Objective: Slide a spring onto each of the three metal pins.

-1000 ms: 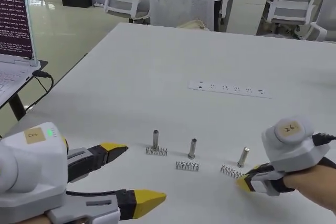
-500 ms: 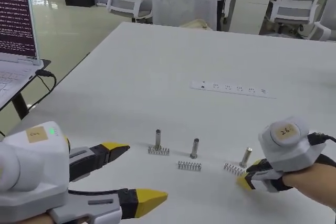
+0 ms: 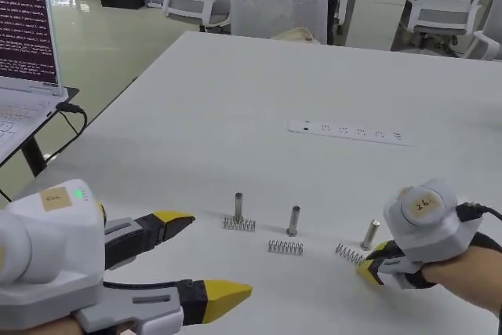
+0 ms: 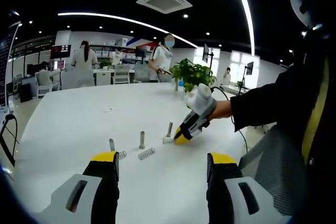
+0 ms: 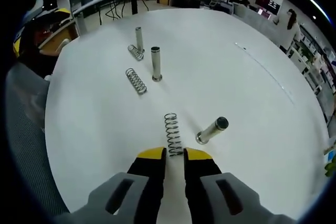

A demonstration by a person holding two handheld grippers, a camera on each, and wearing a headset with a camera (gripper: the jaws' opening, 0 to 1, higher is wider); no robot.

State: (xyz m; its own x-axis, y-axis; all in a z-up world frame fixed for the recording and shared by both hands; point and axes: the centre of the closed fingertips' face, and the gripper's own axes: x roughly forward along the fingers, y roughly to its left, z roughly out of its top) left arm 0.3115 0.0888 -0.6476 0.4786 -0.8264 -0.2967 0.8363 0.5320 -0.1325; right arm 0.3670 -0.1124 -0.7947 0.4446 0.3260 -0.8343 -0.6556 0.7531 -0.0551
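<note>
**Right jaws at the end of the first spring; all pins bare**

Nearest us, the left gripper [image 3: 212,255] hangs low over the near part of the table [image 3: 235,100]. Its jaws are spread wide with nothing between them. Idle, we judge.

The right gripper [image 5: 174,156] has its jaws narrow, with a slim gap. The near end of the right-hand spring [image 5: 171,132] sits at that gap. We cannot tell whether the pads press it.

The relation that counts: this spring lies flat, its long axis running straight ahead from the jaw tips, in line with the gripper. The right-hand pin [image 5: 212,130] stands just beside the spring's far half, on the right in the right gripper view, and apart from it. The head view shows the pin upright. By our reckoning the spring must be lifted, turned on end and brought over the pin's top. The right gripper is much the nearer of the two.

Further along the row, the middle spring [image 5: 136,81] lies flat near the middle pin [image 5: 155,64]. The left-hand spring [image 5: 135,52] lies close by the foot of the left-hand pin [image 5: 139,39]. No pin carries a spring, so we judge this the first step.

Beyond, a power strip [image 3: 349,131] lies well apart.
</note>
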